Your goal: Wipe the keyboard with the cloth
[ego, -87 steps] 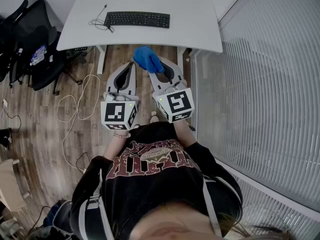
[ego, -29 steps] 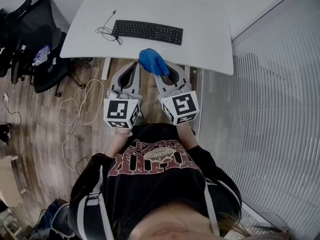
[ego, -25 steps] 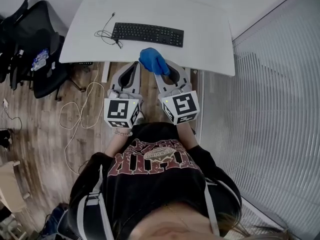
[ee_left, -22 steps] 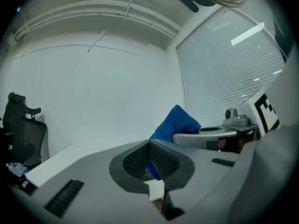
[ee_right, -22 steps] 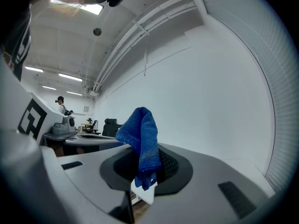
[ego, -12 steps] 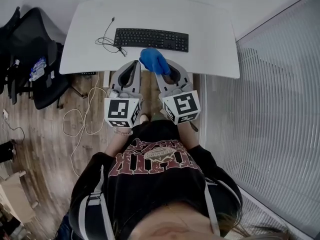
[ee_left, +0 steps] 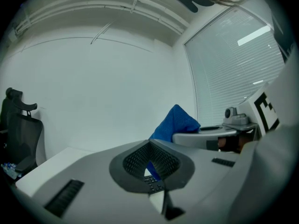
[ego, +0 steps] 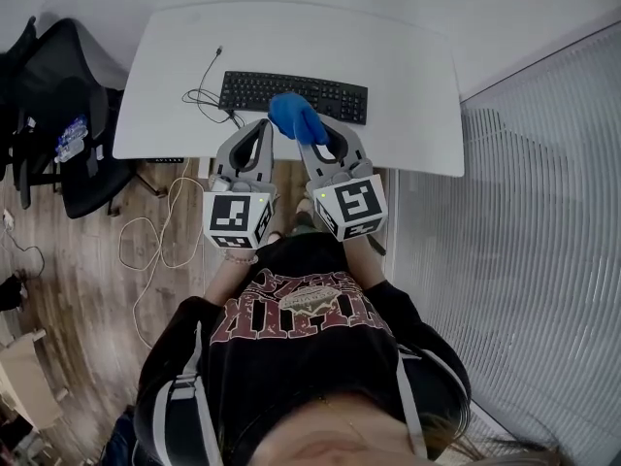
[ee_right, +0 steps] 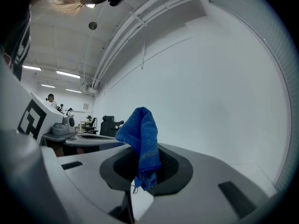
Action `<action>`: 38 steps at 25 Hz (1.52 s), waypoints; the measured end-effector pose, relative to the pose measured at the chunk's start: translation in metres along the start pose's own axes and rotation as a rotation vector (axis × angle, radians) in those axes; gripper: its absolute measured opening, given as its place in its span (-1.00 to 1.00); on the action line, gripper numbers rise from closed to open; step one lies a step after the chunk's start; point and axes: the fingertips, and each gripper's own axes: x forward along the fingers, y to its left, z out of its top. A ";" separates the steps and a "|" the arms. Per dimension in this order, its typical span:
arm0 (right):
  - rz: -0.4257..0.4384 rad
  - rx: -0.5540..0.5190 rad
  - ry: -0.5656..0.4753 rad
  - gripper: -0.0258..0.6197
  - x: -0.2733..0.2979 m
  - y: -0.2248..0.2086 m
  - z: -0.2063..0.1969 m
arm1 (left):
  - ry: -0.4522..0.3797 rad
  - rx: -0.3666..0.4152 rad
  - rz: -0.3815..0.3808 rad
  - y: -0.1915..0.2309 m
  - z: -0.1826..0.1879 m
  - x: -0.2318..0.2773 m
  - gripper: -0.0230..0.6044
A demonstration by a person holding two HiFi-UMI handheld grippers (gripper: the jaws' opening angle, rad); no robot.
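Both tongs closed: R tongs (ego: pixel 307 143) pinch fuzzy blue cloth (ego: pixel 294 117) over flat black keyboard (ego: pixel 338 101), L tongs (ego: pixel 262 125) empty.

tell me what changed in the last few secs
The left gripper and right gripper moved forward to the desk; the cloth, earlier over the floor, now overlaps the keyboard at its near edge in the head view; contact can't be told. Unchanged: right shut on the cloth, left shut and empty, keyboard in place.

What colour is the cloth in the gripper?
Bright blue. The cloth, pinched in the right gripper, shows best in the right gripper view.
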 end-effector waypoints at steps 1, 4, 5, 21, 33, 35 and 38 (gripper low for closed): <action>0.007 0.001 -0.003 -0.72 0.004 -0.006 0.000 | 0.001 0.002 0.005 0.001 0.001 0.007 -0.82; 0.029 0.008 -0.005 -0.72 0.015 -0.023 0.000 | 0.007 0.003 0.024 0.002 0.001 0.027 -0.82; 0.037 0.010 -0.006 -0.72 0.019 -0.029 0.000 | 0.009 0.002 0.032 0.002 0.001 0.033 -0.82; 0.157 0.011 -0.019 -0.72 0.049 -0.089 -0.014 | 0.021 0.001 0.120 -0.006 -0.015 0.100 -0.82; 0.082 0.034 0.020 -0.72 0.089 -0.113 -0.030 | 0.060 0.000 0.038 0.020 -0.024 0.148 -0.82; 0.068 0.038 0.028 -0.72 0.102 -0.114 -0.028 | 0.068 0.000 0.023 0.032 -0.022 0.155 -0.82; 0.048 0.047 0.040 -0.72 0.129 -0.114 -0.028 | 0.082 -0.002 0.008 0.059 -0.022 0.167 -0.82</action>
